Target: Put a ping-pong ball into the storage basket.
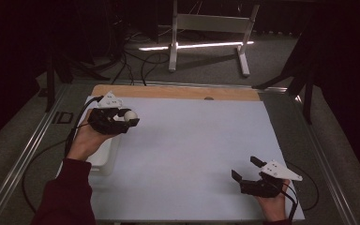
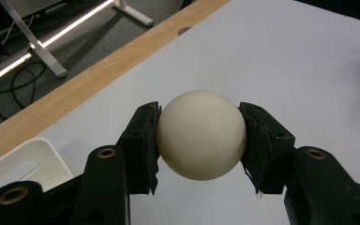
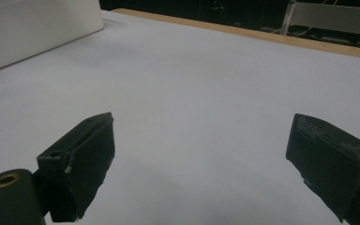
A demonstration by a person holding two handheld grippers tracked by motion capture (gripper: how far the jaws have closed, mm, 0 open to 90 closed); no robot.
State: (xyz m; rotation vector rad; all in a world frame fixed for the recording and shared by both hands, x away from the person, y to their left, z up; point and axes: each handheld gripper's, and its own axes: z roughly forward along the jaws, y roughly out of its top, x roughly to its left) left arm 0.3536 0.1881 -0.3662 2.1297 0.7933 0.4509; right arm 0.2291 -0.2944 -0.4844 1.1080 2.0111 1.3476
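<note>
Ball (image 2: 200, 135) clamped in left gripper (image 2: 200, 140) above white container (image 1: 104, 152).

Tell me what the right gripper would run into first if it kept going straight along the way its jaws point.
Probably nothing soon. The right gripper, jaws open and holding nothing, looks across the bare white table surface. The way ahead looks free up to the far wooden edge. The white container lies off to one side, though depth is hard to judge.

White table sheet (image 1: 187, 154), wooden far edge (image 1: 178, 92), white frame legs (image 1: 172, 47) — cables (image 1: 136, 65), perhaps — beyond
</note>
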